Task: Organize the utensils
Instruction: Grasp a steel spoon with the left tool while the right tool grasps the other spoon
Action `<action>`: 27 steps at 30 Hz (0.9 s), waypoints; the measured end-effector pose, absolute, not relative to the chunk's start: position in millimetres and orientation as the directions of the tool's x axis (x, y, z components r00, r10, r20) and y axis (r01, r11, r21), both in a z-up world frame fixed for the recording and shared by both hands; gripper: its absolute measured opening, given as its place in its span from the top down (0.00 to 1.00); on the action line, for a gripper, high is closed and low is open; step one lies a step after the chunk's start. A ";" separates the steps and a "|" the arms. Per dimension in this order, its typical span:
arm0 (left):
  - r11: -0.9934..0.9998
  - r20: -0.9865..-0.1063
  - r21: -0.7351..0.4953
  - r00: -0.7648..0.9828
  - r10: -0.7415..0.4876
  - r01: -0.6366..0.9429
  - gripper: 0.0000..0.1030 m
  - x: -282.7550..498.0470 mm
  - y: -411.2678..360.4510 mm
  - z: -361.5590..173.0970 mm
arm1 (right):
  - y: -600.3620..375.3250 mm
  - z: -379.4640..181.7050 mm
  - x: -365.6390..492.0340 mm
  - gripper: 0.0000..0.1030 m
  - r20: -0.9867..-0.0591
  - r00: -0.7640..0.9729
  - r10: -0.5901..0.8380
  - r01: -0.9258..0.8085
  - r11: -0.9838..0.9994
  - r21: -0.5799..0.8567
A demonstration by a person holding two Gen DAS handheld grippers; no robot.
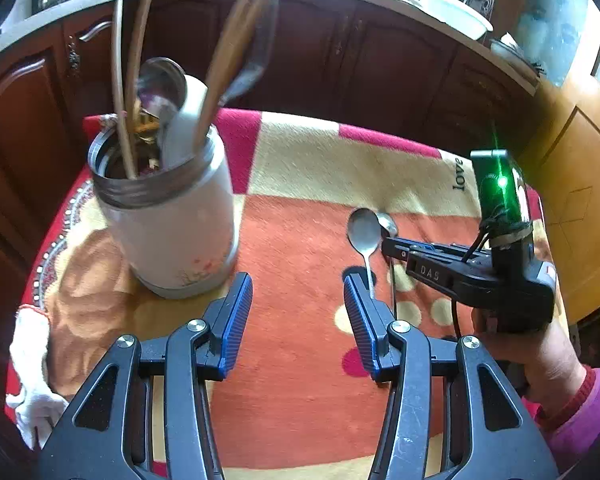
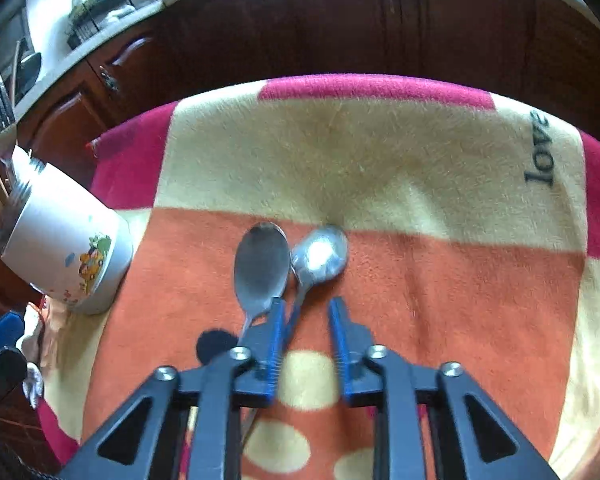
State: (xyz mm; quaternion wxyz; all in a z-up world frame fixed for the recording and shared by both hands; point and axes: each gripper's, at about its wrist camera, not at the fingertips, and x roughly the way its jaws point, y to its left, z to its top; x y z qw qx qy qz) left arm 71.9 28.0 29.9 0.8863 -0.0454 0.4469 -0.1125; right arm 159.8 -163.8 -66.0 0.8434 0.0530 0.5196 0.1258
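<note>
While two spoons (image 2: 290, 268) lie touching on the blanket (image 2: 420, 168), the right gripper (image 2: 304, 320) is lowered with jaws spread astride one handle; the left gripper (image 1: 298, 300), jaws spread, is held empty near the jar (image 1: 168, 232).

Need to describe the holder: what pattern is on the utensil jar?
White utensil jar with small colourful cartoon prints low on its side; clearest in the right wrist view.
</note>
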 end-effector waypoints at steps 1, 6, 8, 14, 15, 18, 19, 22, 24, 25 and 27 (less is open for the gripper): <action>0.970 -0.786 -0.182 0.568 -0.243 0.163 0.54 73.1 25.0 27.7 | -166.2 -65.2 158.5 0.92 -0.861 0.426 0.277 -0.158 0.960 0.231; 0.961 -0.807 -0.214 0.522 -0.276 0.178 0.54 85.3 7.3 13.9 | -191.0 -61.0 138.6 0.96 -0.861 0.415 0.294 -0.154 0.955 0.252; 0.957 -0.816 -0.222 0.502 -0.286 0.185 0.54 92.2 -3.3 7.8 | -205.4 -60.5 127.1 0.96 -0.864 0.405 0.299 -0.148 0.954 0.261; 0.956 -0.842 -0.226 0.457 -0.287 0.185 0.54 123.3 -31.3 -11.0 | -242.4 -55.5 112.0 0.89 -0.873 0.415 0.258 -0.118 0.966 0.229; 0.957 -0.845 -0.226 0.453 -0.286 0.183 0.54 127.7 -33.4 -13.5 | -247.0 -54.4 111.6 0.85 -0.872 0.416 0.257 -0.115 0.966 0.230; 0.959 -0.851 -0.214 0.447 -0.275 0.184 0.54 142.2 -40.9 -20.0 | -255.1 -52.8 108.8 0.80 -0.866 0.419 0.273 -0.105 0.962 0.252; 0.961 -0.852 -0.206 0.449 -0.268 0.184 0.54 148.1 -43.4 -21.1 | -255.4 -52.0 108.9 0.80 -0.863 0.425 0.275 -0.105 0.961 0.255; 0.964 -0.856 -0.180 0.452 -0.250 0.194 0.54 158.1 -48.1 -23.6 | -249.1 -48.5 111.6 0.79 -0.860 0.438 0.263 -0.122 0.965 0.233; 0.968 -0.863 -0.161 0.448 -0.234 0.194 0.54 165.3 -51.1 -27.1 | -240.9 -48.2 117.3 0.76 -0.868 0.436 0.237 -0.129 0.971 0.200; 0.967 -0.864 -0.161 0.445 -0.234 0.196 0.54 168.4 -51.4 -28.7 | -237.0 -49.5 120.2 0.74 -0.873 0.432 0.226 -0.133 0.974 0.186; 0.965 -0.864 -0.166 0.442 -0.241 0.200 0.54 172.3 -52.7 -31.0 | -228.6 -53.4 125.6 0.70 -0.885 0.417 0.206 -0.146 0.976 0.159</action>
